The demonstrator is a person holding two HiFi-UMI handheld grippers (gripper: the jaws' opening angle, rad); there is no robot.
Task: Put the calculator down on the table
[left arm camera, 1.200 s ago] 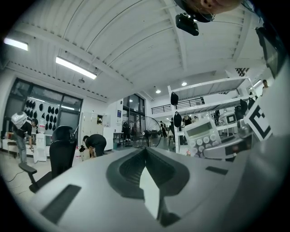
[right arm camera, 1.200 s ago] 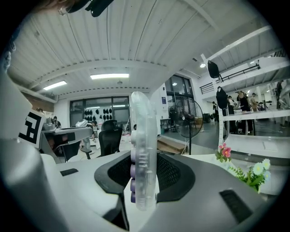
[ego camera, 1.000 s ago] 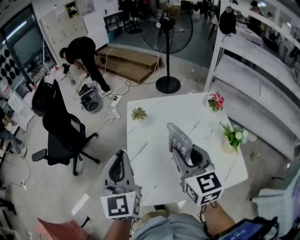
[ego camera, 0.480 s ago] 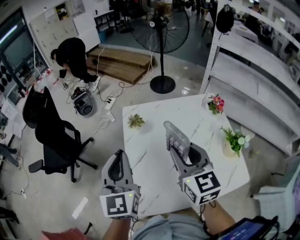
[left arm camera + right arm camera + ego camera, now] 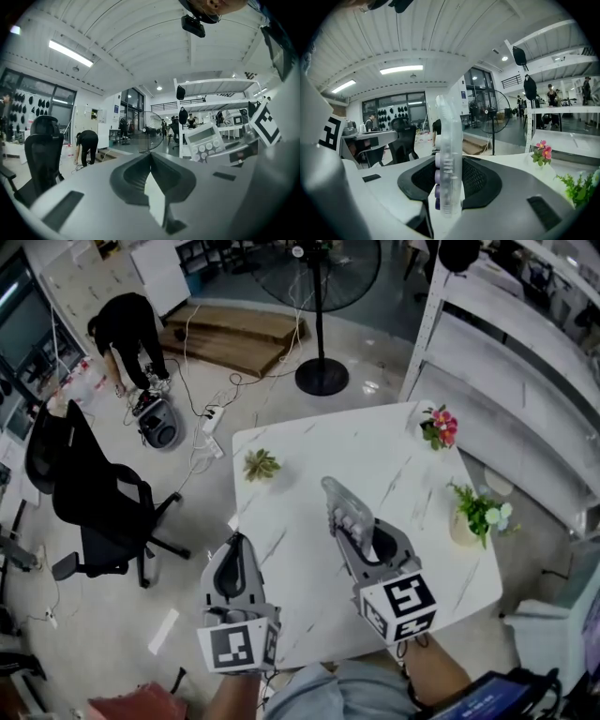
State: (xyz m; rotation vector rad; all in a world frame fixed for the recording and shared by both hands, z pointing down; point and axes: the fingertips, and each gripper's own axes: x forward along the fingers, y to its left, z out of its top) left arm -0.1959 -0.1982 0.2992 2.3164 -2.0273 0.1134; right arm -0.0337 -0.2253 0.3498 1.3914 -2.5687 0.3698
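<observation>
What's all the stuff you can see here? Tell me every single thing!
table: one, white marbled, middle
small plant: one, green, table's far left corner
flowers: one bunch, pink, table's far right corner
potted plant: one, green, table's right edge
fan: one, black, floor beyond table
office chair: one, black, floor at left
person: one, dark clothes, bending, far left
calculator: one, pale, held above table
left gripper: grey, shut, empty
right gripper: grey, shut on calculator

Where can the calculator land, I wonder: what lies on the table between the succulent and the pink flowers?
Nothing: in the head view, the table between succulent and pink flowers is bare.
</observation>
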